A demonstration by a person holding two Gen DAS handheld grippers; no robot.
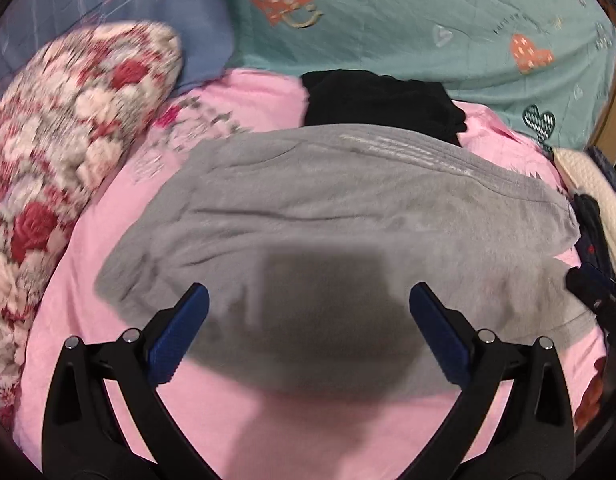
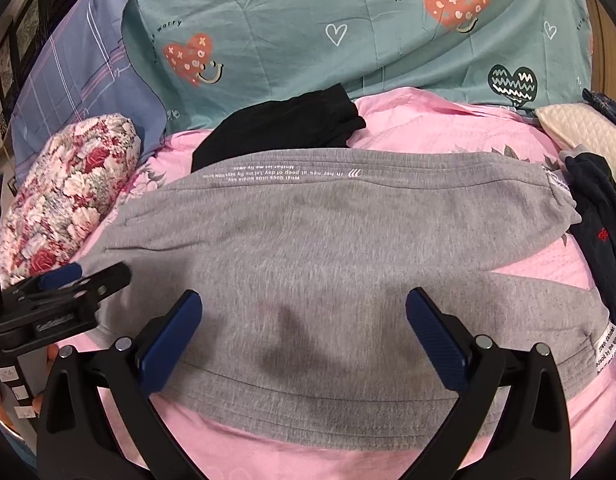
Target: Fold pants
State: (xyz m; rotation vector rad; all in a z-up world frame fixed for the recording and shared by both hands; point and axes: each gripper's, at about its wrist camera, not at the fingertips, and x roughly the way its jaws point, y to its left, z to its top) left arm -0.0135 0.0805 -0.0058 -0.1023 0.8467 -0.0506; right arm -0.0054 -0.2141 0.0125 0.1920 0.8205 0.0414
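Grey sweatpants (image 1: 328, 208) lie spread flat across the pink bedspread (image 1: 244, 432), the legs reaching right; they also fill the right wrist view (image 2: 328, 240), with white print along the far leg. My left gripper (image 1: 308, 304) is open and empty, hovering above the near left part of the pants. My right gripper (image 2: 304, 308) is open and empty above the near edge of the pants. The left gripper shows at the left of the right wrist view (image 2: 64, 284); the right gripper shows at the right edge of the left wrist view (image 1: 596, 292).
A black garment (image 2: 284, 128) lies just behind the pants. A floral pillow (image 2: 64, 196) sits at the left. A teal heart-print quilt (image 2: 348, 28) and a blue checked pillow (image 2: 76, 76) are at the back. Dark clothes (image 2: 604, 216) and a cream cushion (image 2: 576, 128) lie at the right.
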